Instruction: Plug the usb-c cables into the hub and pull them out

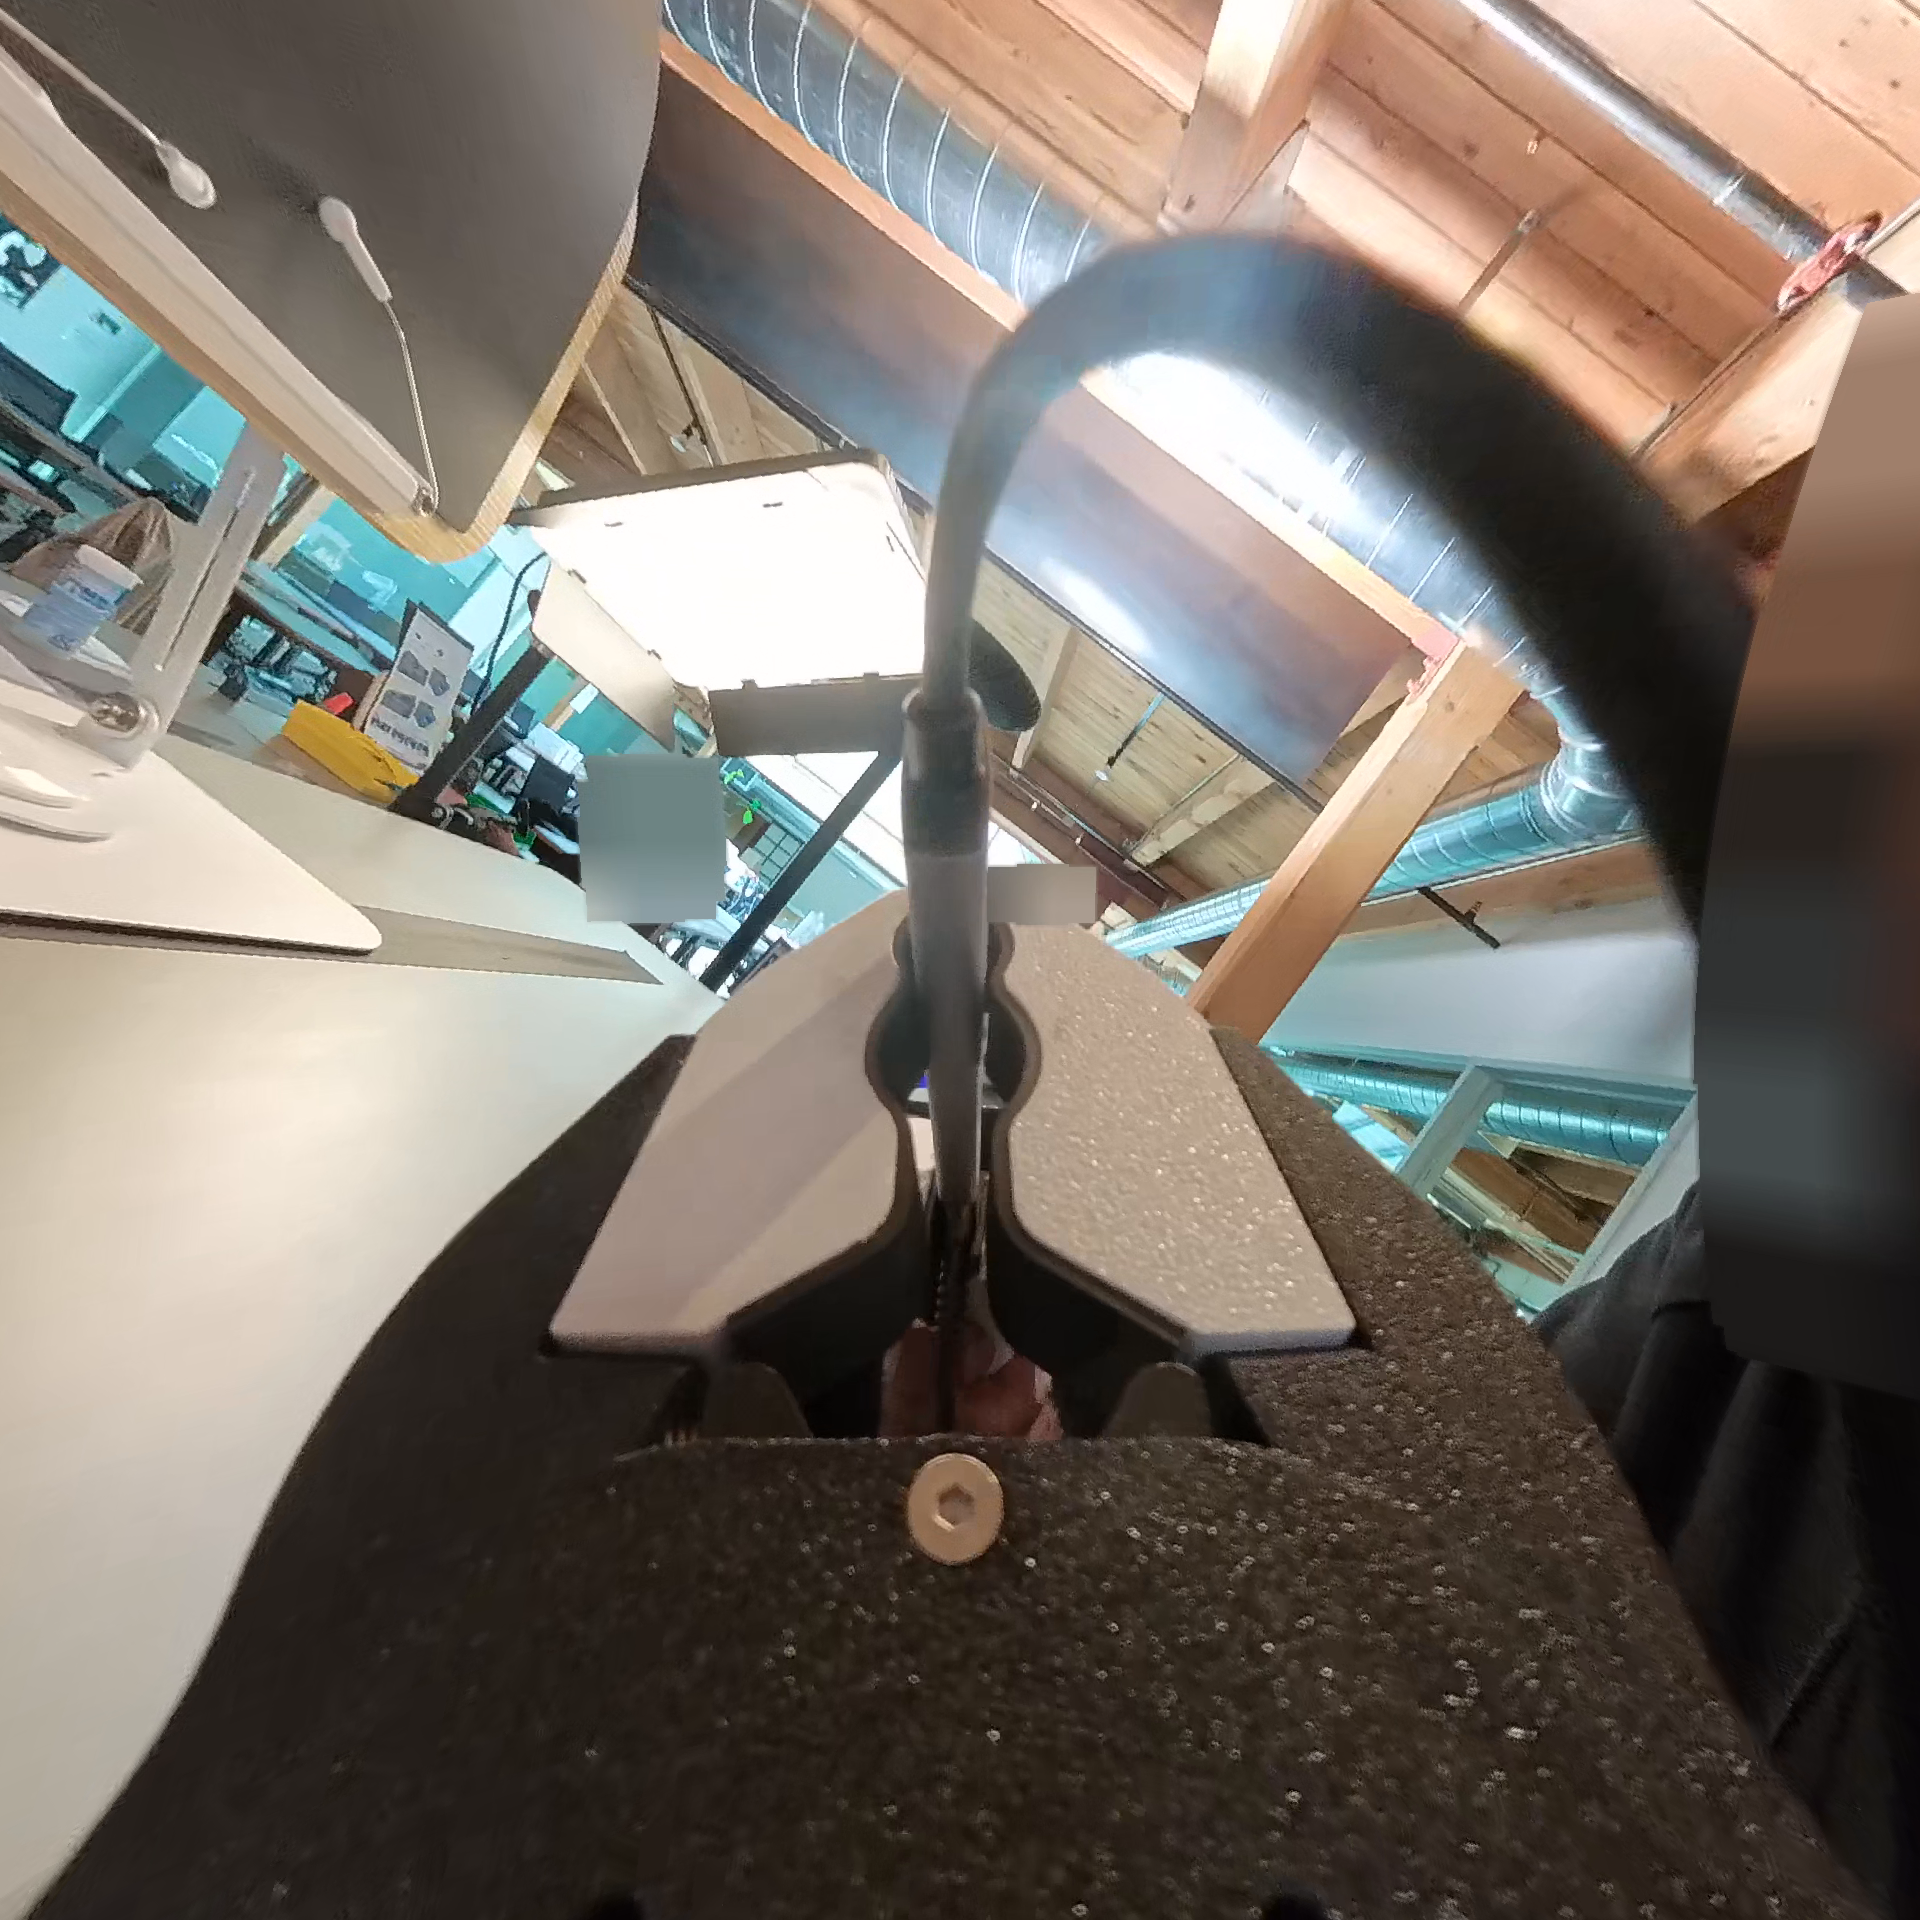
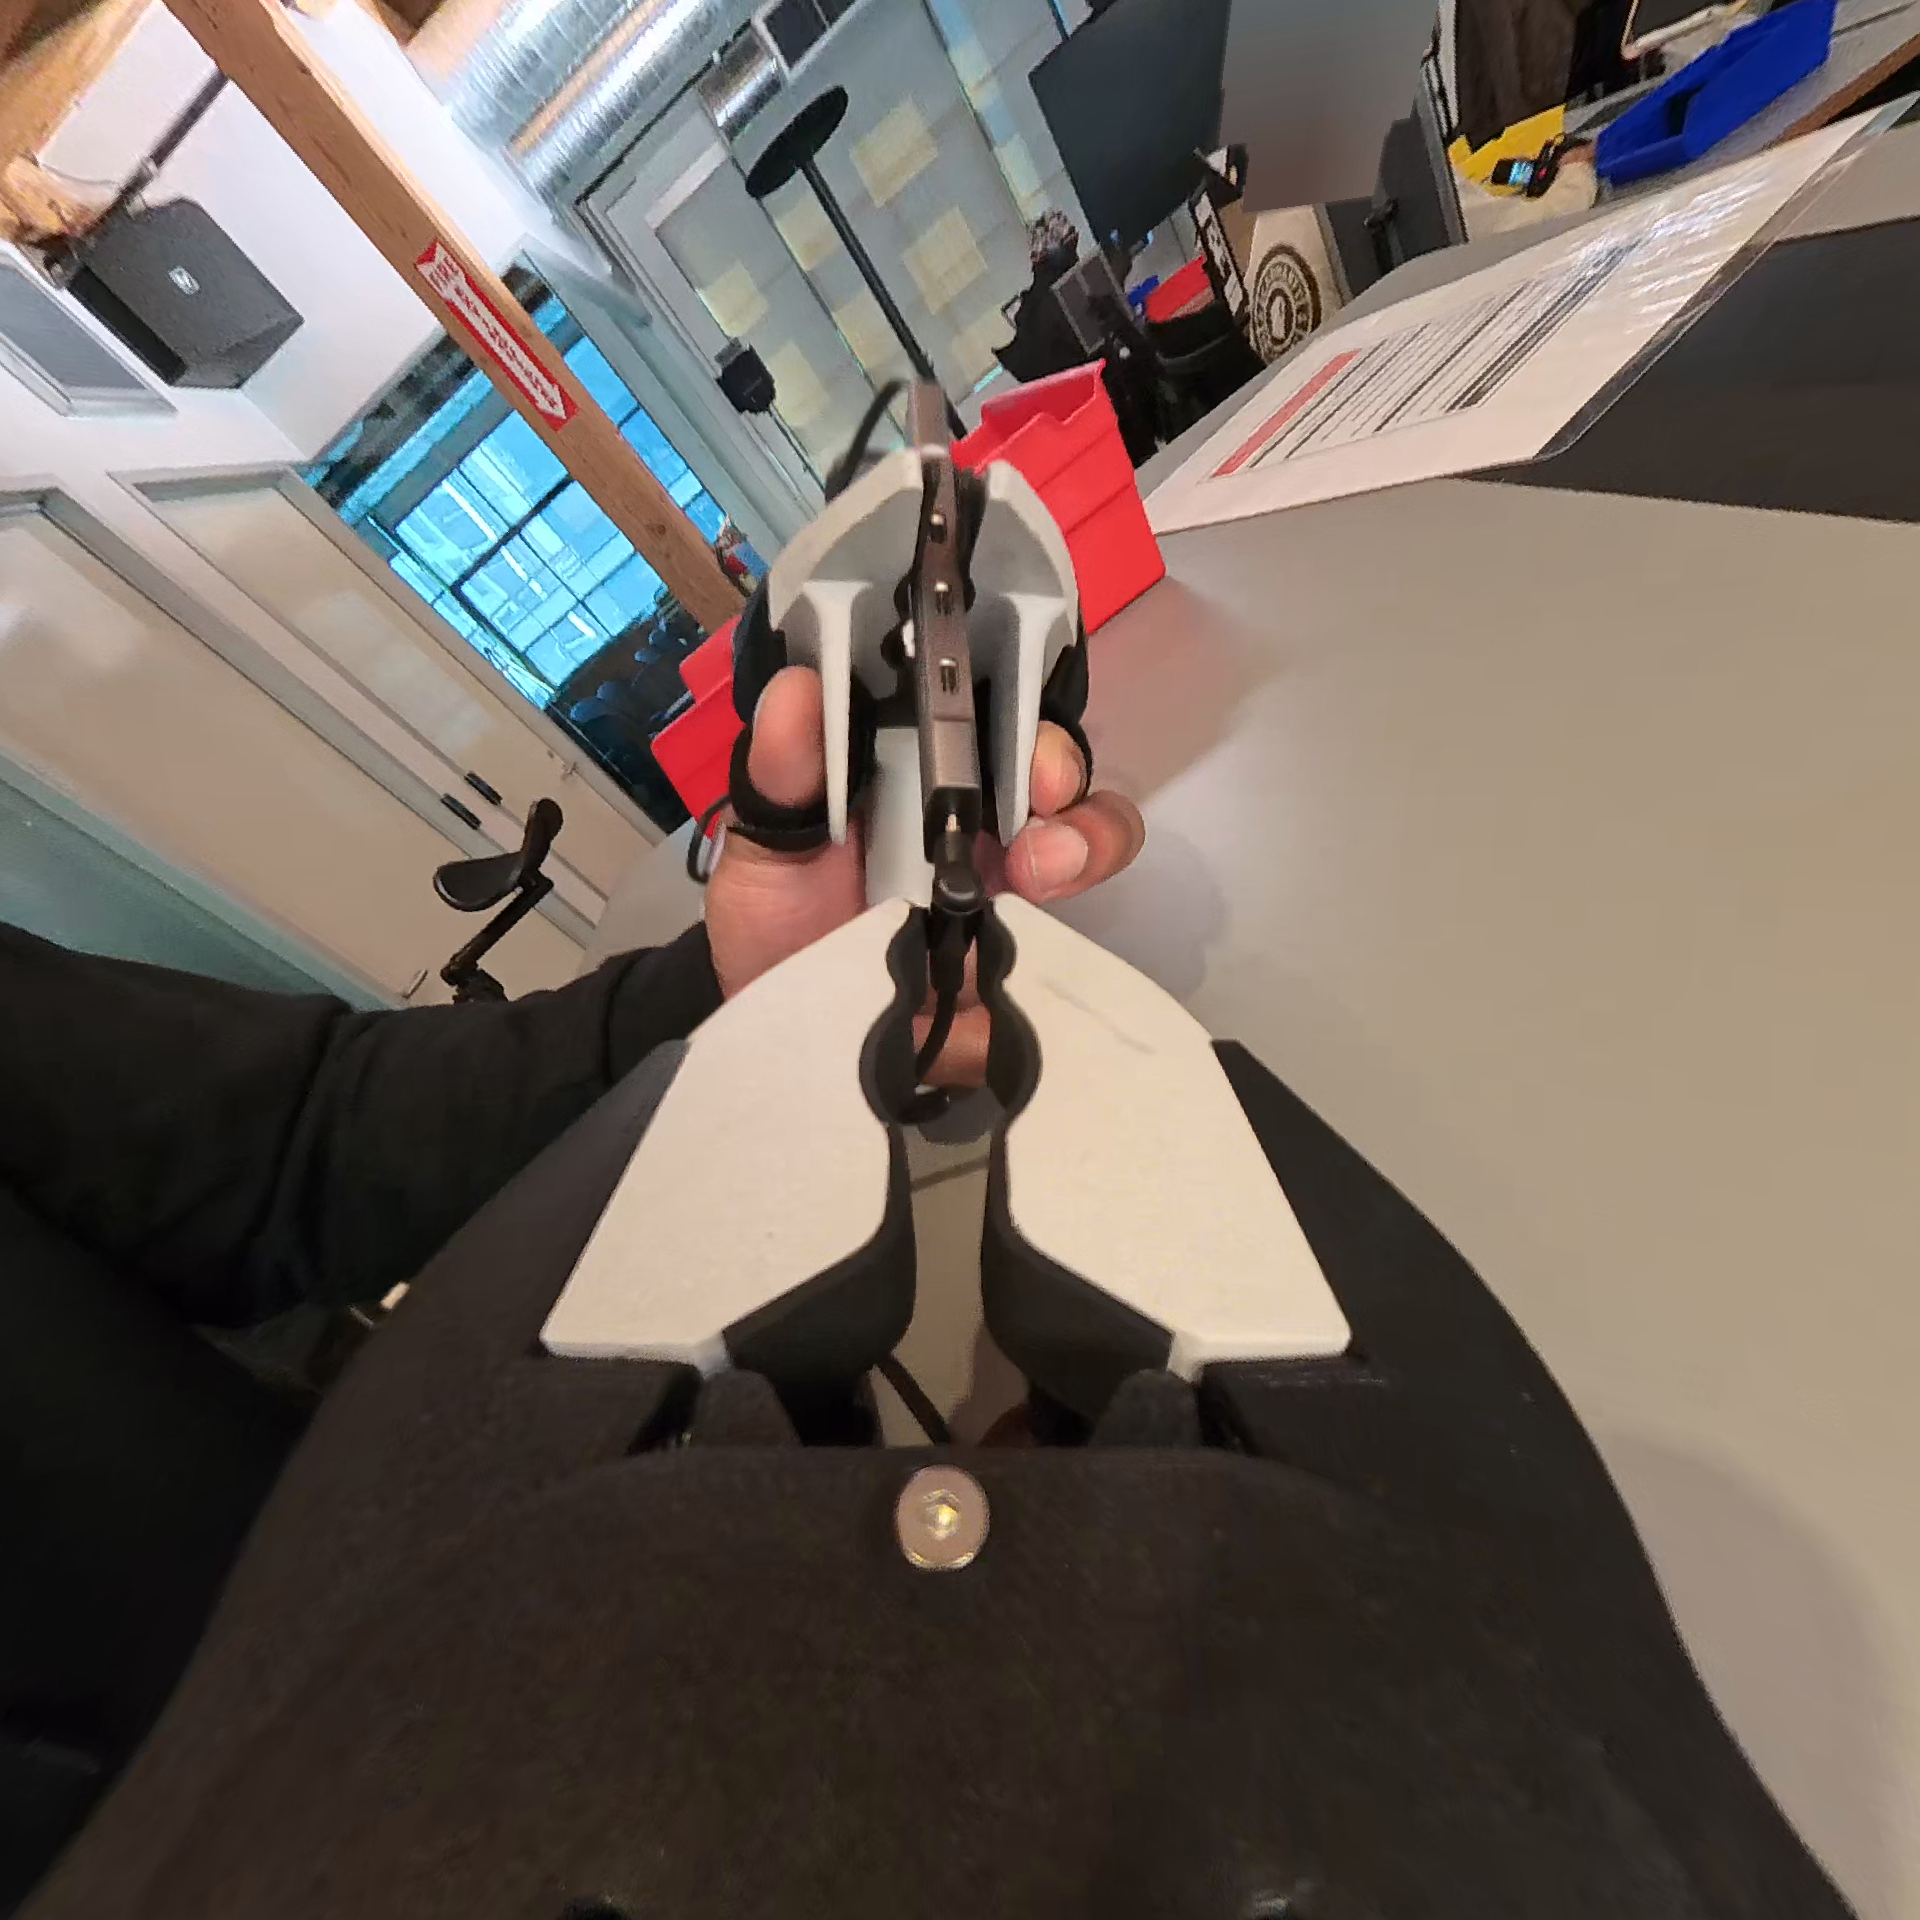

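My left gripper (image 1: 943, 940) is shut on a slim grey hub (image 1: 940, 997) that lies edge-on along its fingers. The hub's own thick black cable (image 1: 1351, 312) leaves the far end and arches overhead. In the right wrist view the left gripper (image 2: 935, 468) faces me, held by a hand, with the hub (image 2: 940, 644) showing several side ports. My right gripper (image 2: 948, 935) is shut on a black usb-c cable (image 2: 940, 997) just behind its plug (image 2: 954, 868). The plug sits against the hub's near end and looks seated in it.
Both grippers are held above a grey table (image 2: 1455, 831). Red bins (image 2: 1081, 499) stand behind the hub, and a laminated sheet (image 2: 1507, 343) lies at the back right. A white mat (image 1: 156, 883) and a monitor (image 1: 364, 208) are to the left. A person's dark sleeve (image 2: 260, 1122) crosses at left. Some 7 centimeters of space lies between my two pairs of fingers.
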`<state>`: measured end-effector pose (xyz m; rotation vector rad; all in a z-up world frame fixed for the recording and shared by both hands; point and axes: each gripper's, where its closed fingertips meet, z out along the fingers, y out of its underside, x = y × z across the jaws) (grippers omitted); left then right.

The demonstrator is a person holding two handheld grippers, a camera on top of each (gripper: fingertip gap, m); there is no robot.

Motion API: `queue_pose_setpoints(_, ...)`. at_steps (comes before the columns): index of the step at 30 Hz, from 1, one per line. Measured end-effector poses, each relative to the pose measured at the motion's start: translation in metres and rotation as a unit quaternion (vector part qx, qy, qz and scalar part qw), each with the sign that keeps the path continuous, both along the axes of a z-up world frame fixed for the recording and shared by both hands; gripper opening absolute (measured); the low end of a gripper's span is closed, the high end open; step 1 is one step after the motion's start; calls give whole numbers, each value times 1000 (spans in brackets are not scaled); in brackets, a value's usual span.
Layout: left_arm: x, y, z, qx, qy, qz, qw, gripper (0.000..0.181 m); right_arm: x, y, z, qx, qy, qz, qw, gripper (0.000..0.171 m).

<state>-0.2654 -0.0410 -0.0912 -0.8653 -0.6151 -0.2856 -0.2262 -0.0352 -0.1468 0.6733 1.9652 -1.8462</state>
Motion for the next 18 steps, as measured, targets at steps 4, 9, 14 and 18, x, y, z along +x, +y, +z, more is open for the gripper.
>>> queue_pose_setpoints(4,-2,-5,1,37,-14,0,999,7,-1,2,6,-25,-10,-2,1000,8)
queue_pose_setpoints(9,-2,-7,1,36,-14,-1,999,7,-2,3,9,-35,-9,-4,999,8)
queue_pose_setpoints(14,0,-4,0,5,-1,-7,1000,7,-6,6,12,-49,-14,-15,999,8)
queue_pose_setpoints(18,2,1,-1,-15,6,-10,1000,7,-8,10,15,-67,-22,-14,997,7)
